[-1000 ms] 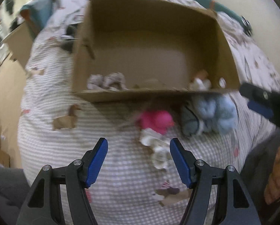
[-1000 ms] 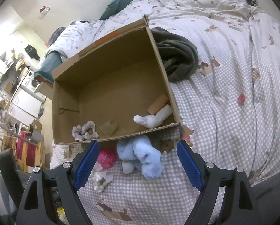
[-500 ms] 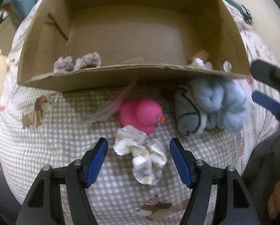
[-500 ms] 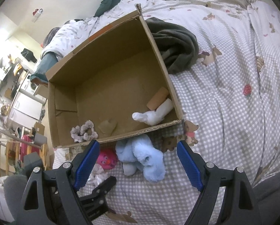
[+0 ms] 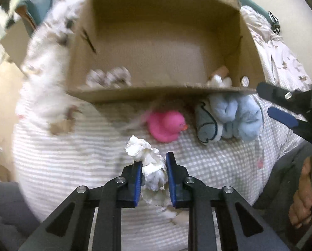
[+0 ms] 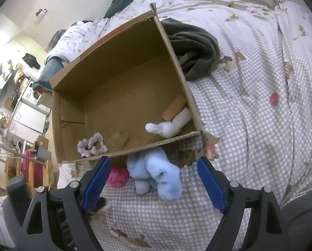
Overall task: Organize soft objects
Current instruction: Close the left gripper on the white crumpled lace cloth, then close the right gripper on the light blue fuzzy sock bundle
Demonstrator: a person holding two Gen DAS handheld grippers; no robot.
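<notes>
My left gripper (image 5: 152,167) is shut on a white scrunchie (image 5: 149,163), held over the checked bedspread in front of an open cardboard box (image 5: 160,93). A pink rubber duck (image 5: 166,125) and a light blue plush bundle (image 5: 229,119) lie on the bed against the box front. In the right wrist view my right gripper (image 6: 154,177) is open and empty, hovering above the blue plush (image 6: 156,175) and duck (image 6: 118,176). Inside the box (image 6: 122,152) lie a mauve scrunchie (image 6: 92,145), a white sock (image 6: 170,125) and a tan piece (image 6: 174,107).
A dark grey garment (image 6: 195,50) lies on the bed beside the box's right wall. The bedspread (image 6: 260,96) stretches away to the right. Room furniture and appliances (image 6: 20,108) stand off the bed's left edge. The right gripper shows at the left wrist view's right edge (image 5: 289,108).
My left gripper closed on the white scrunchie and lifted it back from the duck. The right gripper stayed open above the blue plush, shifting only slightly.
</notes>
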